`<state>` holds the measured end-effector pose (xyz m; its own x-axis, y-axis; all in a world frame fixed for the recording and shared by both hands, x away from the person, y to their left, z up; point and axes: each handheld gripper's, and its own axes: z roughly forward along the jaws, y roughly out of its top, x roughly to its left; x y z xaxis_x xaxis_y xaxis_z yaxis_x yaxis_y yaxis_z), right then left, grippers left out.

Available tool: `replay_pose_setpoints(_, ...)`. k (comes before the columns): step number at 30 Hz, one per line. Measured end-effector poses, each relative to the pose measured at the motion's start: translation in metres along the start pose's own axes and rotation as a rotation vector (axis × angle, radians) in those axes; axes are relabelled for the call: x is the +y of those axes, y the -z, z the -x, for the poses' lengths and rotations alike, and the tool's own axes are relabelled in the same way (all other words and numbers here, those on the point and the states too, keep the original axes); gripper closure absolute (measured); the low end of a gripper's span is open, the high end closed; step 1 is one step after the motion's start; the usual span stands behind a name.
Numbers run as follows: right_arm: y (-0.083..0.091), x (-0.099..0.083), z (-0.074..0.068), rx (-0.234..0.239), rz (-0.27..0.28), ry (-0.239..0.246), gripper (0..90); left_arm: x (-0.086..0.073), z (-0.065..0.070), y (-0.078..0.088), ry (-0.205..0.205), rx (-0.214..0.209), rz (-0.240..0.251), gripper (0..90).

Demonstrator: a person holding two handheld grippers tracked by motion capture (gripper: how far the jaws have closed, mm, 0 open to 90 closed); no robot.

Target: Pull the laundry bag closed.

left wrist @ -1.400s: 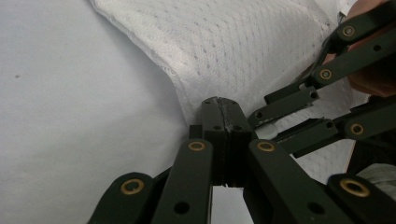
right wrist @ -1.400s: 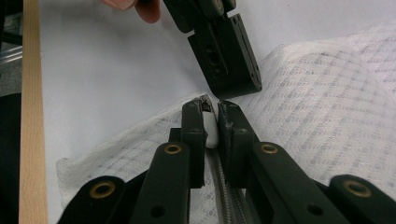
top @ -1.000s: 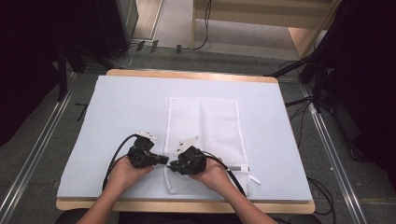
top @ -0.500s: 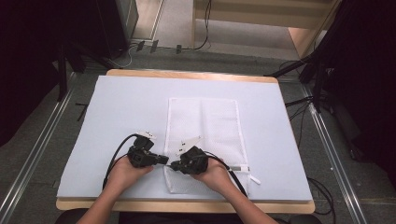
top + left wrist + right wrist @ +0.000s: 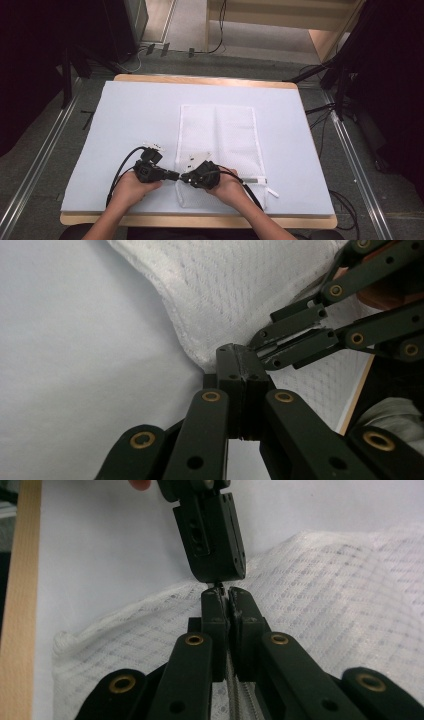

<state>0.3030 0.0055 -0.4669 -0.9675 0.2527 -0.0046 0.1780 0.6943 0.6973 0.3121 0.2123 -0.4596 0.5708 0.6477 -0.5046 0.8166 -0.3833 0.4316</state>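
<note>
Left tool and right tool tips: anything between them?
Hardly any gap. In the high view the left tool and right tool meet tip to tip at the mesh bag's left edge; the gripper views show mesh there.

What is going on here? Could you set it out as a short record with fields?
Setting: wooden table covered by a pale blue mat
Item: white mesh bag, lying flat on the mat
Left gripper: jaws shut on the bag's near left edge
Right gripper: jaws shut at the same edge, with a zipper running between them
Grippers' relation: tips meet, nearly touching
Work in hand: probably operating the bag's zipper
</note>
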Motion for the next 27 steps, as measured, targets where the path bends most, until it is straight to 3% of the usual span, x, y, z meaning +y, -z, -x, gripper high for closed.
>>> replay_pose_setpoints(4, 0.001, -0.001, -0.004, -0.028, -0.002, 0.071, 88.1, -0.002, -0.001, -0.001, 0.002, -0.012, -0.001, 90.0)
replay_pose_setpoints(11, 0.002, -0.004, -0.002, -0.003, 0.008, 0.053, 88.2, -0.004, -0.002, -0.002, 0.019, -0.02, 0.009, 90.0)
replay_pose_setpoints(13, 0.003, -0.005, -0.002, -0.004, 0.014, 0.062, 88.2, -0.004, 0.0, -0.002, -0.002, 0.0, 0.006, 90.0)
replay_pose_setpoints(21, 0.008, -0.01, -0.001, 0.008, 0.01, 0.082, 88.4, -0.005, 0.005, -0.003, -0.022, 0.025, 0.01, 90.0)
replay_pose_setpoints(24, 0.012, -0.014, 0.001, 0.018, 0.004, 0.072, 88.4, -0.005, 0.004, -0.003, -0.026, 0.022, 0.01, 90.0)
replay_pose_setpoints(26, 0.011, -0.014, 0.009, 0.066, 0.01, 0.0, 88.2, -0.004, 0.001, -0.003, -0.004, 0.004, 0.011, 90.0)
replay_pose_setpoints(27, 0.011, -0.014, 0.009, 0.066, 0.01, 0.0, 88.2, -0.004, 0.001, -0.003, 0.003, -0.002, 0.009, 90.0)
